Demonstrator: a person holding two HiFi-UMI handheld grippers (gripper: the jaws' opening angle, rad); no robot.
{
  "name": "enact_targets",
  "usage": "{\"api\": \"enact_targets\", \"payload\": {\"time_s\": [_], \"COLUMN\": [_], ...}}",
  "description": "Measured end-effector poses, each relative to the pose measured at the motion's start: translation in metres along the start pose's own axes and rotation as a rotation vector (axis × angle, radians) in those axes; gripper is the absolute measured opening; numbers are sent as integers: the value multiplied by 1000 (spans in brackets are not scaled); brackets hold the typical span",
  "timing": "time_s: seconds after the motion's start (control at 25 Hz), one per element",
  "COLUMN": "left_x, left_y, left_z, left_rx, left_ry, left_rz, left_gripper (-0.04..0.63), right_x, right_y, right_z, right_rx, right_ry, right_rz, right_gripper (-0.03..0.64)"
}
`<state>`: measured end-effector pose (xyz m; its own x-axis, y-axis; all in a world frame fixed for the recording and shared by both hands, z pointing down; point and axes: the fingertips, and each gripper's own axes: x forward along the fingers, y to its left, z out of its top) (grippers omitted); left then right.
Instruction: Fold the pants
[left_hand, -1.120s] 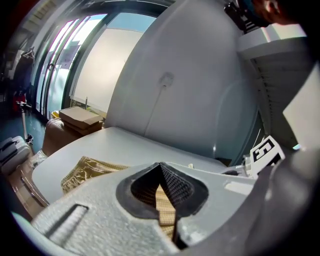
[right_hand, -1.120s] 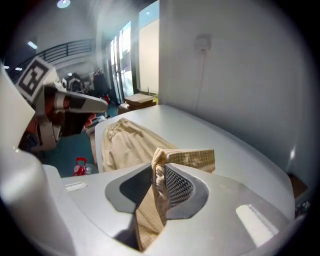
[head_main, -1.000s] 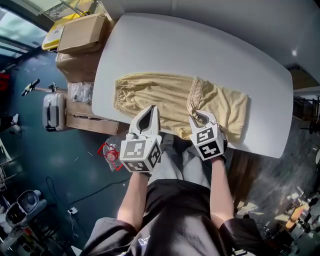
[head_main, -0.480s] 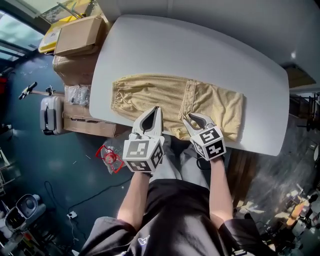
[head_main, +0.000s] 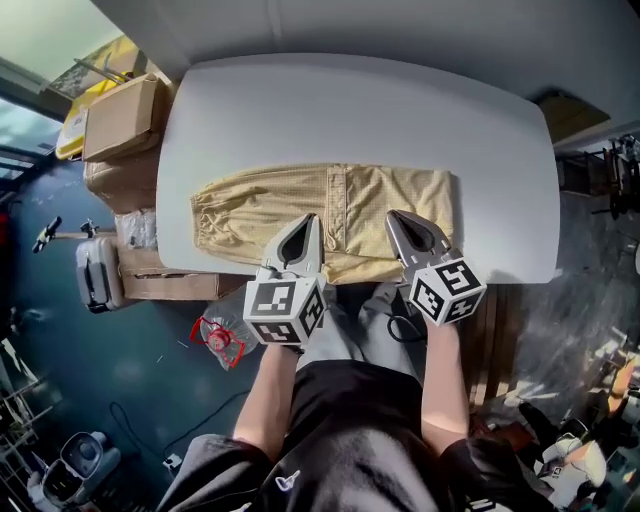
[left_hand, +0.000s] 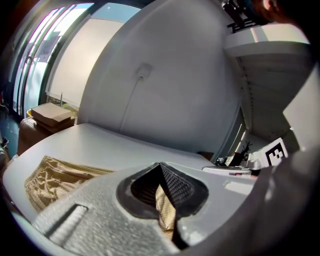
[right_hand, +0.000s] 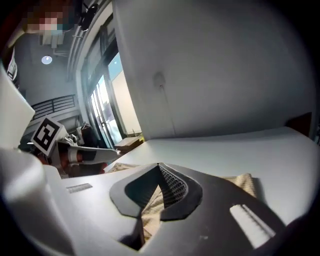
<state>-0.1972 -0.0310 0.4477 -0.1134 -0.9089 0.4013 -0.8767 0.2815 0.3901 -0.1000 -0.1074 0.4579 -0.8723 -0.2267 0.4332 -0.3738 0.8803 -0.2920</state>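
Beige pants (head_main: 330, 205) lie spread sideways on the white table (head_main: 350, 110), waistband at the left. My left gripper (head_main: 308, 222) is at their near edge, shut on a fold of the beige cloth (left_hand: 165, 210), which shows between its pads (left_hand: 175, 185). My right gripper (head_main: 395, 218) is at the near edge further right, shut on the cloth (right_hand: 150, 210) too. In the right gripper view more of the pants (right_hand: 245, 182) lies flat on the table behind the jaws. The person's forearms reach in from below.
Cardboard boxes (head_main: 120, 115) are stacked left of the table, with a grey case (head_main: 93, 270) and a red object (head_main: 215, 338) on the dark floor below them. The table's near edge (head_main: 500, 275) runs just behind the grippers.
My right gripper, open at the near hem before, has shut on the cloth and lifted. Both grippers have shifted along the near edge, and the pants look shorter at the right.
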Motion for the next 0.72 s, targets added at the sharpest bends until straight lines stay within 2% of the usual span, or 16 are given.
{"api": "enact_targets", "payload": {"time_s": [0.2,0.4,0.6,0.72], "left_x": [33,65,83,90], "left_y": [-55,-120,-166,-182], "left_z": [-13,-22,-36,-49], "left_rx": [46,109,138,153], "left_ry": [55,106,142,173], "left_rz": [-106,-239,-296,-316], "left_gripper": [4,3,4,3], "right_x": [-61,-122,-147,-148], "right_y": [-65,-123,-150,-157], "right_z": [13,0,-27,-58], "right_rx": [51,128,181,228], "right_ry": [-119,-160,-119,-50], "right_rz": [-208,-396,-414,-398], "right_gripper": [3,3,7,96]}}
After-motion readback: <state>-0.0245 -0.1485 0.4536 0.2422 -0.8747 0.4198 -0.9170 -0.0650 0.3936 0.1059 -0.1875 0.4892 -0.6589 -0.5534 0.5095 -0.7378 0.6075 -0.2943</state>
